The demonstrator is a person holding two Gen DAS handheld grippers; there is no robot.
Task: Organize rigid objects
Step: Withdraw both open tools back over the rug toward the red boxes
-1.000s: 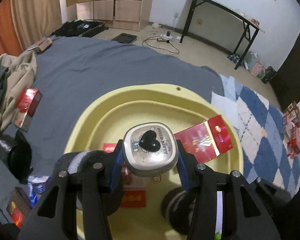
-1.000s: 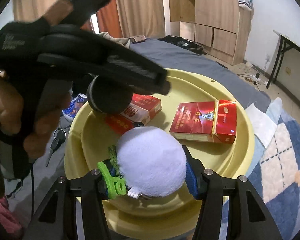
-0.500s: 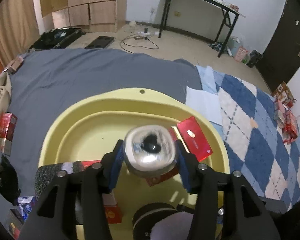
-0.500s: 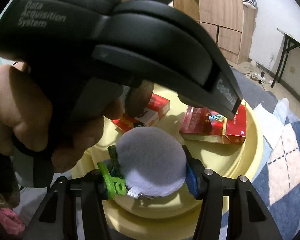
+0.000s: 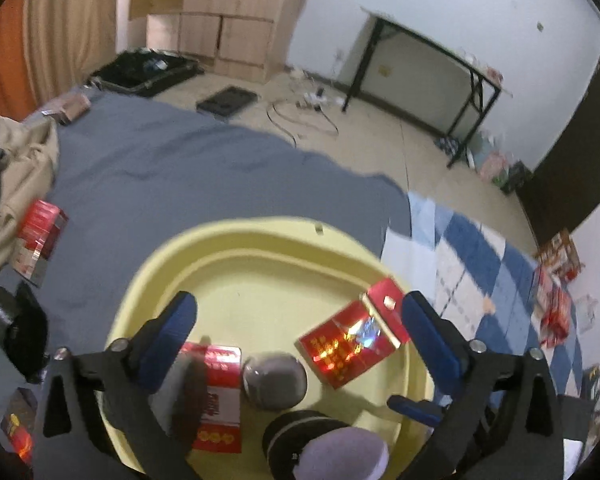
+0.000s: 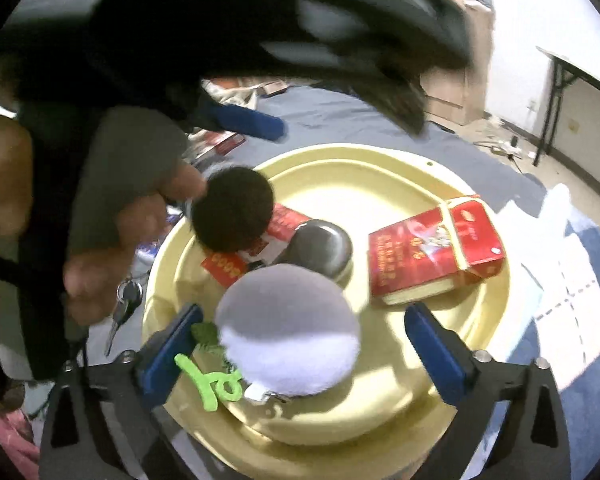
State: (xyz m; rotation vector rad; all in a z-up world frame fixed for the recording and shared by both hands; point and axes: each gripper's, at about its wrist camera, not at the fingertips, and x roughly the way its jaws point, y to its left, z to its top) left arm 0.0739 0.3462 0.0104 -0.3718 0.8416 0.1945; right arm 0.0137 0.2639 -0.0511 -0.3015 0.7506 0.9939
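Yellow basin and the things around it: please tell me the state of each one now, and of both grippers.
Left gripper: jaws open, holding nothing.
Right gripper: jaws open, apart from the pom-pom.
Round tin: lying in the basin, free.
White pom-pom: resting on the basin edge.
Big red box: flat, lid closed.
Yellow basin: upright on the grey sheet.

We're in a lived-in bedroom at home. Ahead of the left claw a bed w/ grey sheet (image 5: 188, 176) and blue checked quilt (image 5: 496, 280); beyond it a wooden wardrobe (image 5: 228, 12) and orange curtain (image 5: 4, 40), far right a black-legged folding desk (image 5: 436, 68), dark door (image 5: 580, 152), power strip w/ cables (image 5: 312, 100) on the floor.
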